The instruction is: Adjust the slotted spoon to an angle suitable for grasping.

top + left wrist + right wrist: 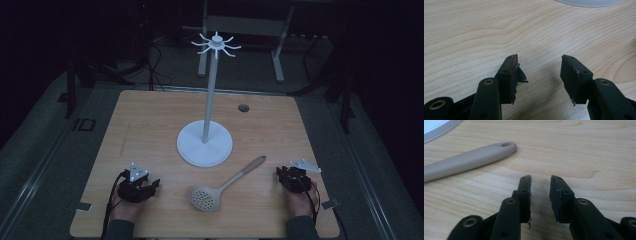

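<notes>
- so, start position: left gripper (pixel 151 186) spread, empty, resting on the table (pixel 150 120); right gripper (pixel 283 173) parted narrower, empty.
- slotted spoon (pixel 225 184) lies between them, handle end nearest the right gripper, just before the hook stand (pixel 205 142).
- likely next: right gripper takes the handle.

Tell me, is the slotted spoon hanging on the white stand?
No, the slotted spoon lies flat on the table, in front of the white stand.
</notes>
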`<state>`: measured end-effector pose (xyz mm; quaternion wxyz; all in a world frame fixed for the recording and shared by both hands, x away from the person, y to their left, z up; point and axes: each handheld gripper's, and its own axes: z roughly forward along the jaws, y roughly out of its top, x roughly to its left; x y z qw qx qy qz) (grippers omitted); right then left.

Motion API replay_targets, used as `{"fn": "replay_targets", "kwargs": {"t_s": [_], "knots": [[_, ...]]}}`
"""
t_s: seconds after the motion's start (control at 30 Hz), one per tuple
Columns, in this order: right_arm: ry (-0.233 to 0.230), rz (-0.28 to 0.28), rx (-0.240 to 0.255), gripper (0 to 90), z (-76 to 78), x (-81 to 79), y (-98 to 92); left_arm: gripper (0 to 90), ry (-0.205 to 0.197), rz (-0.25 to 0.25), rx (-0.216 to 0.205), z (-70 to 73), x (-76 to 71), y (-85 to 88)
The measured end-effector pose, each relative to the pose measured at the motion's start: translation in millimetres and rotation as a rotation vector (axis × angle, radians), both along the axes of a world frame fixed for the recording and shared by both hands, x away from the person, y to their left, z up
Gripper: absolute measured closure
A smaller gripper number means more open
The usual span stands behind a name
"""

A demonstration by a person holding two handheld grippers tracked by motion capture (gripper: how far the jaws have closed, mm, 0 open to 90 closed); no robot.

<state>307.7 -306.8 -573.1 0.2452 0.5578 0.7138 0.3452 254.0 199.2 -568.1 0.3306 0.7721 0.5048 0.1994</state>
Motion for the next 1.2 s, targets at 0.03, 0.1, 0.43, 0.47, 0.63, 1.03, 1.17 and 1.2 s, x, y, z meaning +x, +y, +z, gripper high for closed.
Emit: {"fn": "replay_targets", "kwargs": {"t_s": [0.03, 0.1, 0.43, 0.47, 0.63, 1.03, 1.17, 1.2], "knots": [[-0.01, -0.001, 0.002, 76.4, 0.9, -0.8, 0.6, 48.8, 0.002, -0.002, 0.002, 0.0, 0.0, -0.2], [-0.036, 0.021, 0.008, 83.9, 5.0, -2.1, 2.8, 48.8, 0.002, -0.004, 0.004, -0.3, 0.2, -0.7], [-0.054, 0.081, -0.013, 89.8, 12.4, 13.1, 15.9, 48.9, 0.009, -0.006, 0.006, -0.8, 1.1, -0.8], [-0.054, 0.088, -0.018, 89.8, 12.6, 16.0, 17.3, 48.9, 0.01, -0.005, 0.006, -0.9, 1.2, -0.8], [-0.052, 0.107, -0.031, 89.7, 13.4, 33.9, 25.2, 48.9, 0.012, -0.011, 0.01, -1.3, 1.3, -2.3], [0.018, 0.123, -0.109, 89.8, 10.7, 80.9, 42.4, 48.8, 0.008, -0.021, 0.009, 0.1, 0.8, -2.8], [0.056, 0.151, -0.117, 90.0, 5.5, 83.4, 41.3, 48.9, 0.008, -0.024, 0.007, 0.4, 1.0, -3.0], [0.052, 0.153, -0.119, 90.0, 5.5, 82.8, 40.7, 48.8, 0.007, -0.023, 0.004, 0.5, 0.7, -3.4]]}}
